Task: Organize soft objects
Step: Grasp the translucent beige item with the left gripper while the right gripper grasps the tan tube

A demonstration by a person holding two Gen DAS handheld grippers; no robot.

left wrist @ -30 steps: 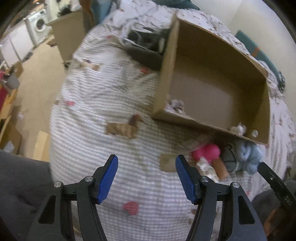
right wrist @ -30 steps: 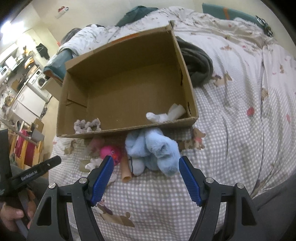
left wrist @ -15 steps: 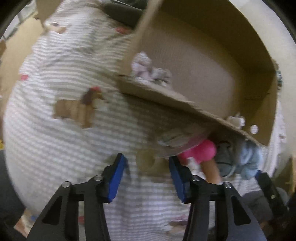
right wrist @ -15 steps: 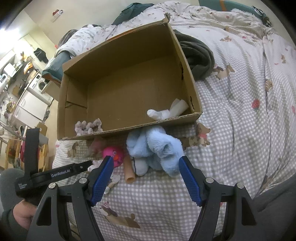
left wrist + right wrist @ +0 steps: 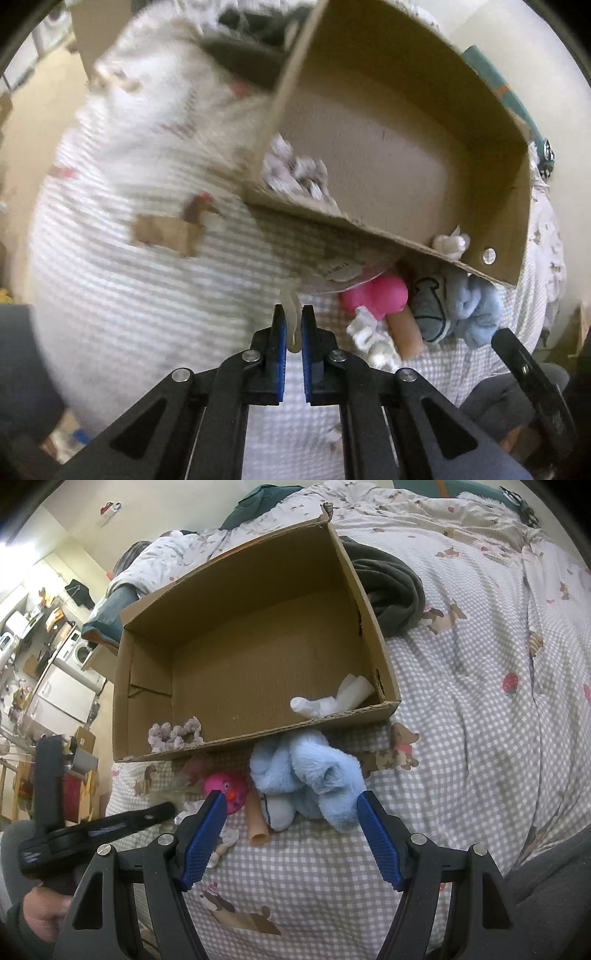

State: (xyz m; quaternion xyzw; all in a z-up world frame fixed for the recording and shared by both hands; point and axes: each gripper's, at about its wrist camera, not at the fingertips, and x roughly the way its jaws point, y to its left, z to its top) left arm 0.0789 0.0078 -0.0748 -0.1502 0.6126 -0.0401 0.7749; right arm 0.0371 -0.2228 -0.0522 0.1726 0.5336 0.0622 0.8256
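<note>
My left gripper (image 5: 293,328) is clamped on a pale, thin soft piece (image 5: 291,306) just ahead of it on the bed (image 5: 122,295). My right gripper (image 5: 291,834) stands wide apart, holding nothing. Between and just beyond its fingers lie the blue plush toy (image 5: 310,771) and pink toy (image 5: 227,786), against the cardboard box (image 5: 251,738). Inside, the scrunchie (image 5: 173,733) sits left, white cloth (image 5: 332,699) right.

left hand-held gripper (image 5: 293,325) now closed on pale soft piece (image 5: 290,304)
</note>
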